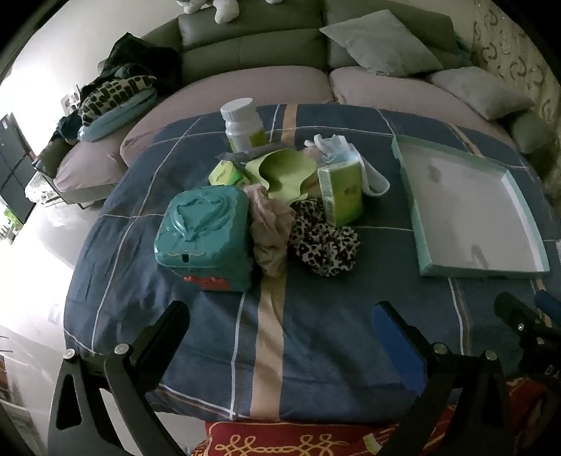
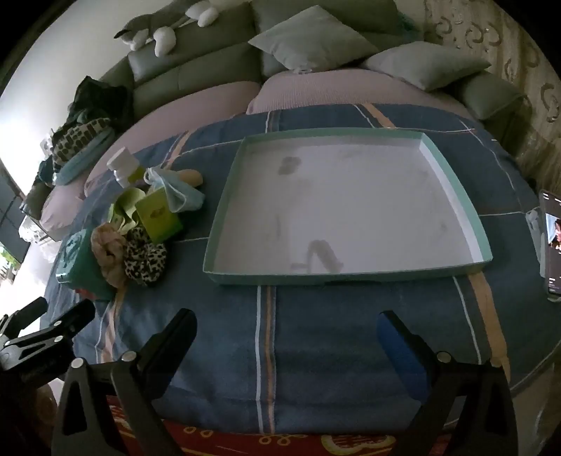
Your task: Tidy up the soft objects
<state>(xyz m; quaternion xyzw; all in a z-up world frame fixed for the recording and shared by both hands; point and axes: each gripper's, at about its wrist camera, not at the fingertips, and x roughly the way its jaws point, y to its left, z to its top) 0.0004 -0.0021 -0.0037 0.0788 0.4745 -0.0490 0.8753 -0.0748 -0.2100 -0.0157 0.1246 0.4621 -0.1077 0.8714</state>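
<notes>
- Setting was a home living room.
- Grey-green sofa (image 2: 196,70) ran along the back, scatter cushions (image 2: 312,38) on it.
- Plush toy (image 2: 157,31) lay on the sofa back.
- Bench (image 1: 315,333) was draped in a blue plaid bedsheet; patterned wallpaper (image 2: 491,31) at right.

1. Your left gripper (image 1: 280,326) has its jaws spread wide w/ nothing between them; its fingers touch nothing.
2. It's pitched steeply down and forward. In its own cam the left finger (image 1: 164,336) shows black and the right one shows a blue pad (image 1: 396,343).
3. Your right gripper (image 2: 287,333) stands likewise: jaws fully apart, empty, same steep downward tilt, blue pad (image 2: 399,347) on its right finger.
4. The 2 grippers sit side by side, near each other but apart. Each shows at the edge of the other's cam: the right at lower right of the left view, the left at lower left of the right view.
</notes>
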